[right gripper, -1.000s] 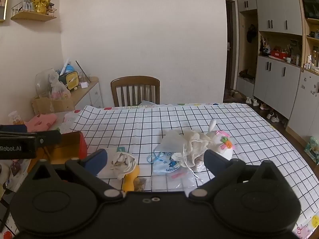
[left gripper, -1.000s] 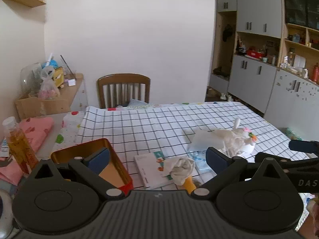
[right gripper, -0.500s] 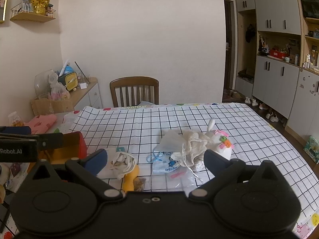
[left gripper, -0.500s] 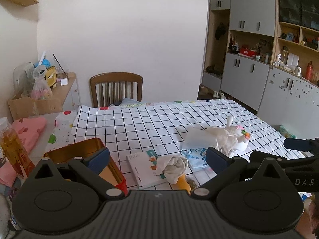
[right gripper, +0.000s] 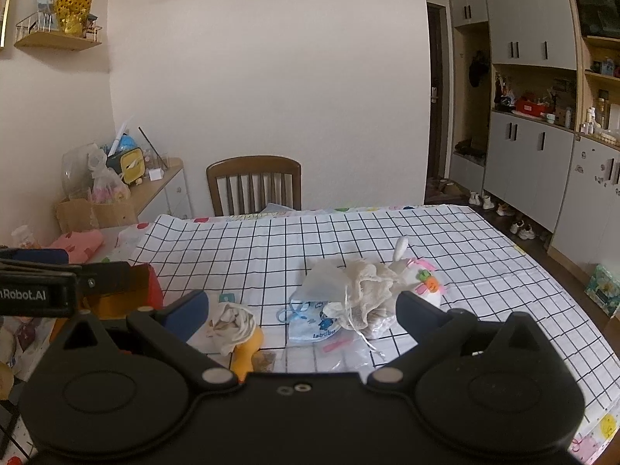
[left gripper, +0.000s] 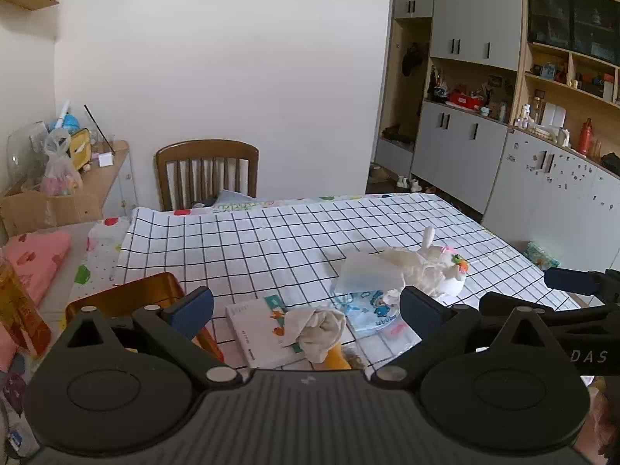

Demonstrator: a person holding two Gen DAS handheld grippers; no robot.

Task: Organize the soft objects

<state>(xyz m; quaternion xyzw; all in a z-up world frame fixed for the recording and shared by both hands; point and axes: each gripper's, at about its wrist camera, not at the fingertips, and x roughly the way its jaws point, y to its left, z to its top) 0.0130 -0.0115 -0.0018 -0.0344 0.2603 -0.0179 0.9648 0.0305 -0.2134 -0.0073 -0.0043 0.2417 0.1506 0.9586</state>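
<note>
On the checked tablecloth [left gripper: 271, 240] lie a crumpled white cloth [left gripper: 321, 327] over a yellow toy, a blue-printed pouch [left gripper: 372, 310], a cream mesh drawstring bag [right gripper: 368, 286] and a white plush bunny [right gripper: 420, 281]. My left gripper [left gripper: 306, 306] is open and empty, held above the near table edge, with the cloth between its fingers in view. My right gripper [right gripper: 302, 310] is open and empty, above the near edge, facing the pouch [right gripper: 314, 323] and the cloth [right gripper: 230, 321].
An orange tin box [left gripper: 124, 296] stands at the near left, a small book [left gripper: 259, 329] beside it. A wooden chair [left gripper: 207, 176] is at the far side. A bottle [left gripper: 19, 310] and pink cloth [left gripper: 35, 255] lie left. Cabinets [left gripper: 503, 178] line the right wall.
The left gripper has drifted left and lifted slightly, so the table items shifted right in its view. The right gripper has barely moved. Both stay open.
</note>
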